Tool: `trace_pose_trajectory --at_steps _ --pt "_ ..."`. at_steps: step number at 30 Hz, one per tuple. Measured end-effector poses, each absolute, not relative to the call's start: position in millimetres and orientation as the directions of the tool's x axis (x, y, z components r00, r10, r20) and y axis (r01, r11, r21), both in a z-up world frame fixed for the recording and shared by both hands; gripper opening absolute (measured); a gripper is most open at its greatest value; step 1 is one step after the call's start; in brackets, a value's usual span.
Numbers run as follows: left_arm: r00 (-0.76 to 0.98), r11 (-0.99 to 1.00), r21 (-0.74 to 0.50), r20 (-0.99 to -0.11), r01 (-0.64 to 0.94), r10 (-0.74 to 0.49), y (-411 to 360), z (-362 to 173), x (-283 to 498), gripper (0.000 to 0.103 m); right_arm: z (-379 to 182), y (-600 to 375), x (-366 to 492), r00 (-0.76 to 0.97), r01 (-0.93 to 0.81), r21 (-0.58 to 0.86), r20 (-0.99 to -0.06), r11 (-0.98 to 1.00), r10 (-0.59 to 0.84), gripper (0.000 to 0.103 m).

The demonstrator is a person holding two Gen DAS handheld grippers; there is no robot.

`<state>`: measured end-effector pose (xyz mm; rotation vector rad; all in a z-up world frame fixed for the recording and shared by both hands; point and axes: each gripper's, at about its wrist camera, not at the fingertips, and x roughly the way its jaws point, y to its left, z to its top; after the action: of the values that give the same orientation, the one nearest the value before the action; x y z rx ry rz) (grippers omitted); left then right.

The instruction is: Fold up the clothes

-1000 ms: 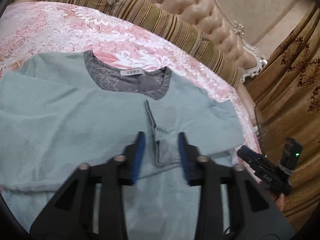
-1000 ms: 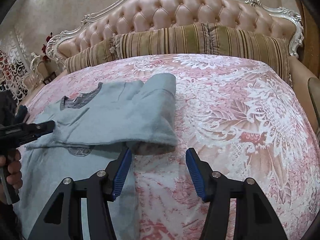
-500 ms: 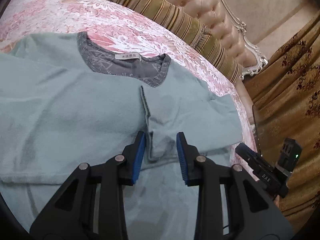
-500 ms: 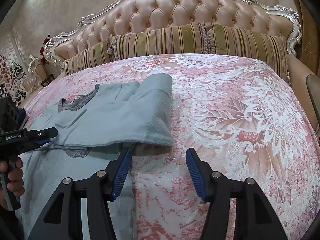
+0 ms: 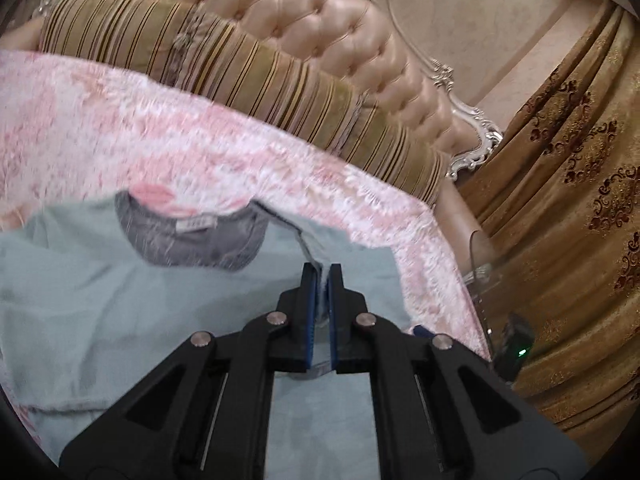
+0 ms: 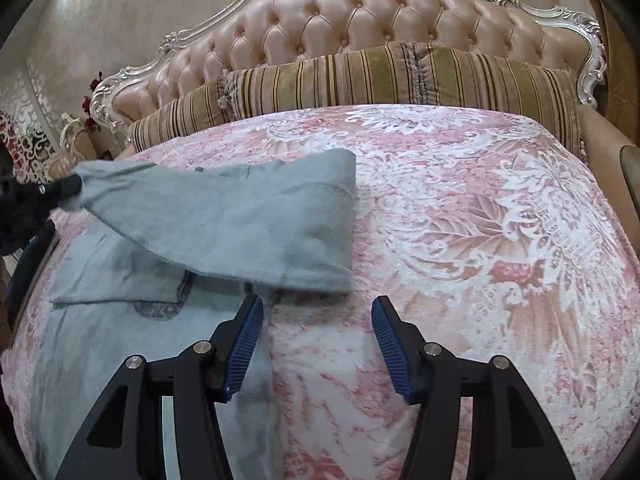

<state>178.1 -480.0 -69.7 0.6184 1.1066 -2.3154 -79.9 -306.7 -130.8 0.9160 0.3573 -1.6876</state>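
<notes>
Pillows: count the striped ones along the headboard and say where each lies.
2. One striped pillow lies left of centre; the other lies to its right, end to end against the headboard. More may be hidden.

Pale grey-blue shirt (image 6: 240, 224) with a darker grey patterned collar (image 5: 192, 240), pink-and-white floral bedspread (image 6: 480, 240), olive-and-brown striped bolster (image 6: 360, 76), pink tufted headboard (image 6: 360, 16), gold curtain (image 5: 568, 184) with maroon motifs.
</notes>
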Motion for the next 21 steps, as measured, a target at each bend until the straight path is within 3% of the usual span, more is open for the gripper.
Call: trace_pose_trajectory --at_steps 12,15,17,21 --pt "-0.786 -0.598 -0.539 -0.547 0.593 -0.287 -472.8 -28.0 187.5 0.006 -123.7 -332.3 -70.2 -0.143 0.932 0.129 -0.727 -0.338 -0.671 0.060" --pt "-0.777 -0.578 -0.542 -0.554 0.610 -0.300 -474.5 -42.5 204.5 0.006 -123.5 -340.6 -66.2 -0.204 0.939 0.039 -0.736 -0.341 -0.645 0.059" --pt "-0.767 -0.556 -0.550 -0.566 0.623 -0.301 -477.3 -60.4 216.8 0.006 -126.5 -340.6 -67.6 -0.234 0.936 0.002 -0.746 -0.353 -0.624 0.047" --pt "-0.748 -0.511 -0.562 -0.591 0.650 -0.301 -483.0 -96.2 241.5 0.006 -130.6 -332.6 -69.4 -0.266 0.930 -0.041 -0.758 -0.364 -0.595 0.046"
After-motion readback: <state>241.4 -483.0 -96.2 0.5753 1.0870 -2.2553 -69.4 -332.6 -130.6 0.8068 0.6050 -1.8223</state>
